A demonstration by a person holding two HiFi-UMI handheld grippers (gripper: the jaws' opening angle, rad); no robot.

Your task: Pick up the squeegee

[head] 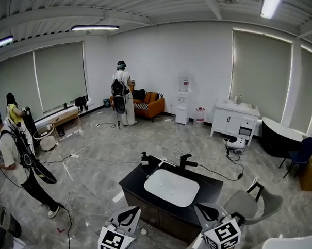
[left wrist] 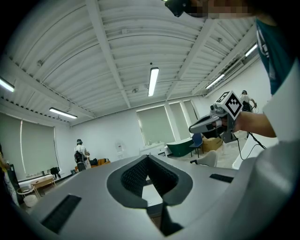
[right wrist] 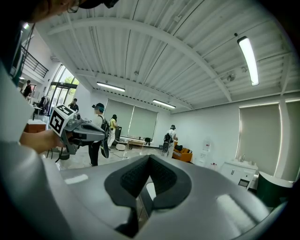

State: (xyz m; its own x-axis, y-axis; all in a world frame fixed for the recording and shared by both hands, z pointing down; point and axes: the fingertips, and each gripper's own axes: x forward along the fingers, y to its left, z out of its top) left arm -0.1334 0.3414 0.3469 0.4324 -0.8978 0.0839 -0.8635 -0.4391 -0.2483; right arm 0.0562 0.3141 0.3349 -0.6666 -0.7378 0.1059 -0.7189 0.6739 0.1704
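Observation:
A black vanity counter (head: pixel 132 182) with a white basin (head: pixel 171 188) and a black faucet (head: pixel 186 161) stands in front of me. A slim pale tool, probably the squeegee (head: pixel 157 167), lies on the counter near its back edge, between a small black bottle (head: pixel 144 159) and the faucet. My left gripper (head: pixel 130 213) and right gripper (head: pixel 209 211) hover short of the counter's near edge, both shut and holding nothing. In the left gripper view the jaws (left wrist: pixel 149 157) meet at their tips. In the right gripper view the jaws (right wrist: pixel 150 157) meet the same way.
A pale chair (head: pixel 247 202) stands right of the counter. Cables (head: pixel 95 160) run across the marble floor. A person with a backpack (head: pixel 18 163) stands at left, another (head: pixel 122 94) at the back by an orange sofa (head: pixel 149 105). A white cabinet (head: pixel 233 120) lines the right wall.

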